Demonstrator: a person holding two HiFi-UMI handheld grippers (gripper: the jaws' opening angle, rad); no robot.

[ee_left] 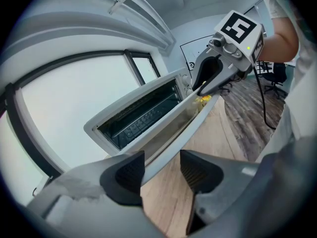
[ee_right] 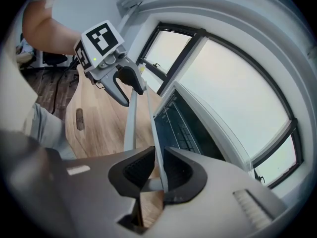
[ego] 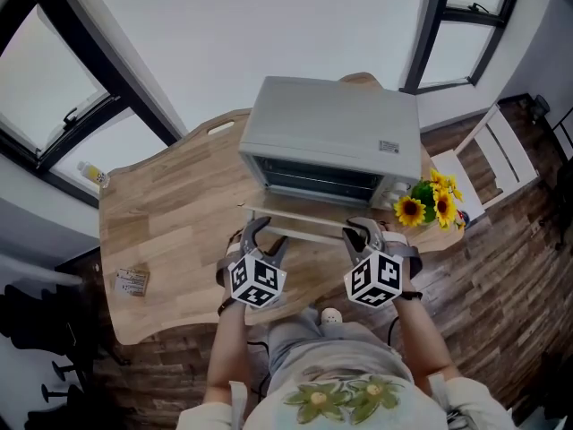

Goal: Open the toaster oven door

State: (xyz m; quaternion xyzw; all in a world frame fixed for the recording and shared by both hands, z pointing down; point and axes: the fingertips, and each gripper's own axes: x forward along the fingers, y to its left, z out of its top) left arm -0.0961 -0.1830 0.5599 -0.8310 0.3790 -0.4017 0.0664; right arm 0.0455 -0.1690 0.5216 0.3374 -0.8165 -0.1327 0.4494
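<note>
Tools, two: right tool (ee_right: 157, 168) tight on one oven door (ego: 303, 226), left tool (ee_left: 162, 168) wide.

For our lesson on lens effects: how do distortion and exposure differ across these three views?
Head view: little distortion, even daylight on the toaster oven. Left gripper view: fisheye bows the window frame, corners black. Right gripper view: same bowing, window panes washed white.

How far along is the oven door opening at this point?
Mostly done: the door already hangs well open, the oven cavity showing. In hand: right gripper jaws clamp the door's edge; left gripper jaws stand open at its other end. Left: perhaps lowering fully, then releasing.
</note>
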